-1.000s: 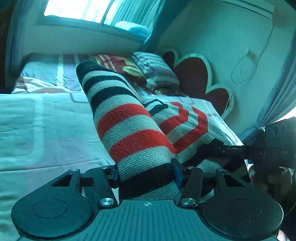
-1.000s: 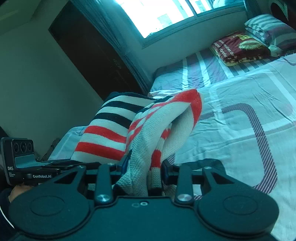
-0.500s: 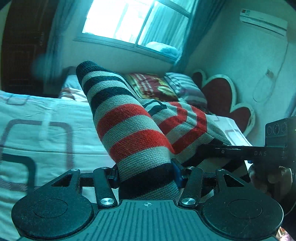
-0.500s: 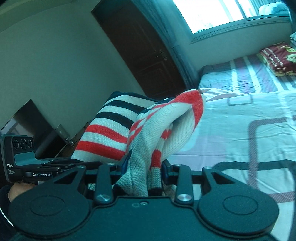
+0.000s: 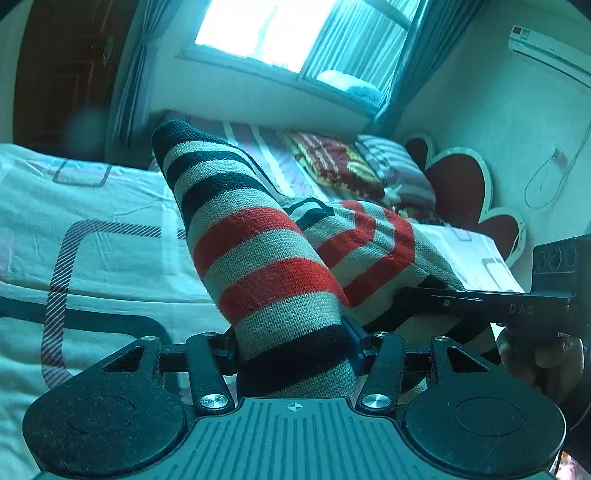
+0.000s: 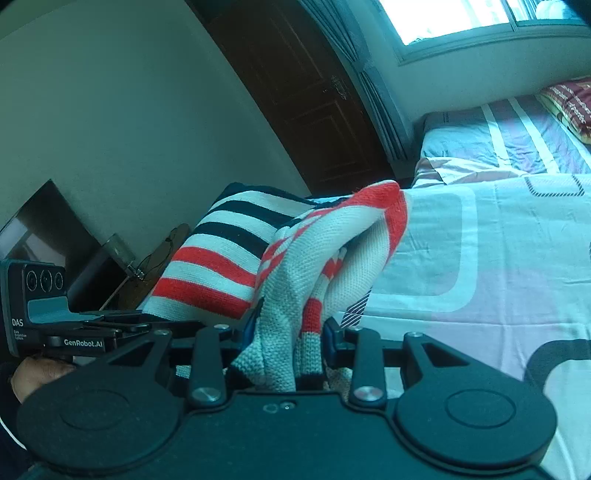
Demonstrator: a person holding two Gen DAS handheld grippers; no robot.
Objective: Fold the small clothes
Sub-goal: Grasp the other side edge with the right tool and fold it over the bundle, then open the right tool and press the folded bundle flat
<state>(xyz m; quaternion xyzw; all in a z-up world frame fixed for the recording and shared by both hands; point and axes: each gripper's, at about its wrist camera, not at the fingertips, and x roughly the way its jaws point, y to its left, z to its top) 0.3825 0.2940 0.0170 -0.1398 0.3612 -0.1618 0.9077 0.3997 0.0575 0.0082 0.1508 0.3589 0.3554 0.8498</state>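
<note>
A small knitted garment with red, grey and black stripes hangs folded between both grippers, held up above the bed. My left gripper is shut on one bunched edge of it. My right gripper is shut on the other bunched edge. The right gripper also shows at the right of the left wrist view; the left gripper shows at the left of the right wrist view. The two grippers are close side by side.
The bed with a pale patterned sheet lies below and beyond. Pillows and a heart-shaped headboard are at the far end. A window, a dark door and a dark screen are around.
Both grippers have swung to the left with the garment still held; the view now takes in the door and wall. The grip on the garment is unchanged.
</note>
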